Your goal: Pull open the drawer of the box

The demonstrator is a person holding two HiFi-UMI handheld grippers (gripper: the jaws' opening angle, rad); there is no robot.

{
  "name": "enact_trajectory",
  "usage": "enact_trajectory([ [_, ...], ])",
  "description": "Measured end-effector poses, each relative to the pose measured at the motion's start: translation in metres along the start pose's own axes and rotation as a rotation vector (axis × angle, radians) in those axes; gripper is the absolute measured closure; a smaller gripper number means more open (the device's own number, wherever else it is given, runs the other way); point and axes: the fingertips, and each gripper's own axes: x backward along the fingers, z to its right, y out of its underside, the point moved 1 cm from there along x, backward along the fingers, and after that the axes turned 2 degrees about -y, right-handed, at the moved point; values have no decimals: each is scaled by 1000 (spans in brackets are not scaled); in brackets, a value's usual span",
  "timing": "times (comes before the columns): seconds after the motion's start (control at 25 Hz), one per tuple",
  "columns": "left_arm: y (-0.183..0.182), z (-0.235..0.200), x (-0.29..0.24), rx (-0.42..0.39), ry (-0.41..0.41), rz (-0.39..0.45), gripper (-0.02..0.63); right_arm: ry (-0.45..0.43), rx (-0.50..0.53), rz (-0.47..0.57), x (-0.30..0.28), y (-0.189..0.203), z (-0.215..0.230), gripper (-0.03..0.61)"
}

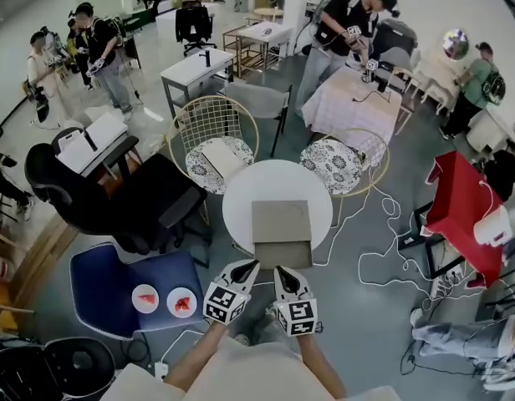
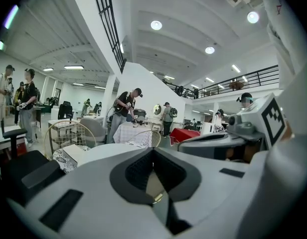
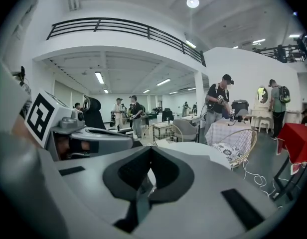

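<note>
Round white table (image 1: 241,197) bears a flat-topped beige box (image 1: 281,221); left tongs (image 1: 252,265) and right tongs (image 1: 279,269) pinched together near its front.

The left forearm (image 1: 193,359) and right forearm (image 1: 318,366) reach forward and converge. The left gripper (image 1: 250,265) and right gripper (image 1: 282,271) sit side by side, tips pointing ahead. Each one's jaws are closed together, holding nothing.

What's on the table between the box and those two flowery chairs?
Nothing at all. The head view shows only bare white table between the box and the left flowery chair and right flowery chair.
</note>
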Motion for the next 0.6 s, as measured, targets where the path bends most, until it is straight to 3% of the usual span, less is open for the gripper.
enact_trajectory([
  [0.6, 35, 61, 74, 17, 17, 2, 603, 80, -50, 28, 88, 31, -39, 563],
])
